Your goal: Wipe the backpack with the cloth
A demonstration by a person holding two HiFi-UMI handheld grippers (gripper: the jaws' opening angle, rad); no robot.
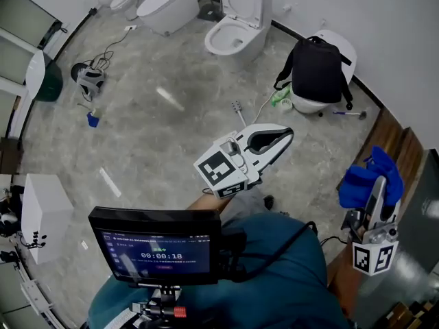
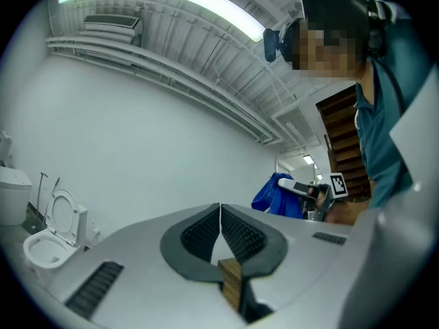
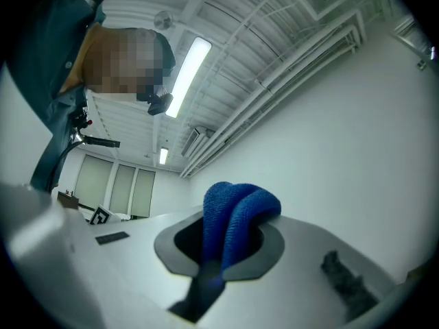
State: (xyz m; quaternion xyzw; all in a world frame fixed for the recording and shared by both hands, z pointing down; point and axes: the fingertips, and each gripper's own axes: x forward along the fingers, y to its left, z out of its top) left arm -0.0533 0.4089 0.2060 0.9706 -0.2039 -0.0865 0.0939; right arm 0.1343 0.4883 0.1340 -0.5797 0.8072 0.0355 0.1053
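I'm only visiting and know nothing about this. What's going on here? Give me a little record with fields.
Place: room with toilets standing on the floor
Backpack: black, propped on a white toilet by the wall
Cloth: blue, pinched in the right claw
Left claw: shut, empty
Wiping: not begun; cloth is apart from the backpack

**Operator and rig: appearance**

Teal shirt (image 1: pixel 281 273), with a black cable (image 1: pixel 296 233) running across it. Left gripper (image 1: pixel 287 136) and right gripper (image 1: pixel 378 185) have pale grey shells and dark ribbed pads (image 2: pixel 199 233). Each carries a white cube with black square markers: left cube (image 1: pixel 221 172), right cube (image 1: pixel 374 258).
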